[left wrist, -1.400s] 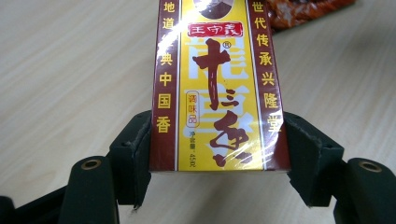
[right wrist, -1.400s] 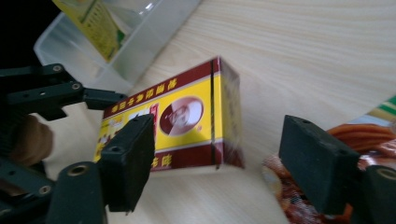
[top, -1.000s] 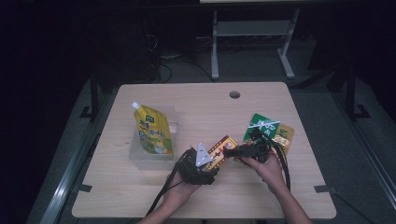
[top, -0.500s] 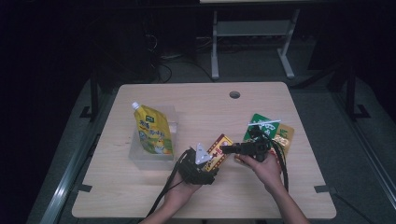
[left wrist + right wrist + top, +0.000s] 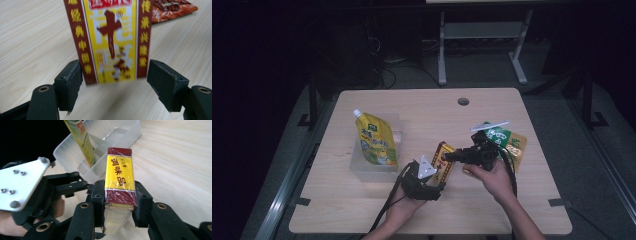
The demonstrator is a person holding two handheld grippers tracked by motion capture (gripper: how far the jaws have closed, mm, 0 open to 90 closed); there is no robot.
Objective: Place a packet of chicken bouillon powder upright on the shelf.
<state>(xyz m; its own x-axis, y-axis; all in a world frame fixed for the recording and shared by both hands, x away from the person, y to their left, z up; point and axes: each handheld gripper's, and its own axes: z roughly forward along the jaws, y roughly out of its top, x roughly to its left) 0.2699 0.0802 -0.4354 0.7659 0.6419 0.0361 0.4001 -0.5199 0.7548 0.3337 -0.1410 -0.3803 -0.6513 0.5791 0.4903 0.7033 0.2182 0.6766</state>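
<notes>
At table centre, I have the box (image 5: 443, 161) between the two grippers, lifted at its far end off the table (image 5: 422, 107). My right gripper (image 5: 453, 156) is clamped on one narrow end of the box; in the right gripper view the box (image 5: 119, 185) sits squarely between both pads, which press its sides. Its jaws have just been closing, with the box between them. My left gripper (image 5: 436, 187) is spread apart: in the left gripper view the box (image 5: 111, 40) stands in the gap, the left pad close to or touching its edge, the right pad clear of it.

Procedure for the step in hand, as I judge it: a hand-over to the right gripper.
1. Hold the right grip firm and centred across the box end; a skewed grip will let the glossy wrap slip.
2. Keep the left jaws wide and draw them straight back, so neither pad drags the box.
3. Lift level, then carry toward the bin (image 5: 377, 165).

View differences: the right gripper view shows the clear bin (image 5: 100, 152) with the pouch (image 5: 80, 140) standing in it, just behind the left gripper (image 5: 72, 186), and confirms pad contact. The left gripper view shows the box face and a red packet (image 5: 175, 8) lying beyond. The high view places the green packets (image 5: 504, 140) by my right hand (image 5: 494, 177).
</notes>
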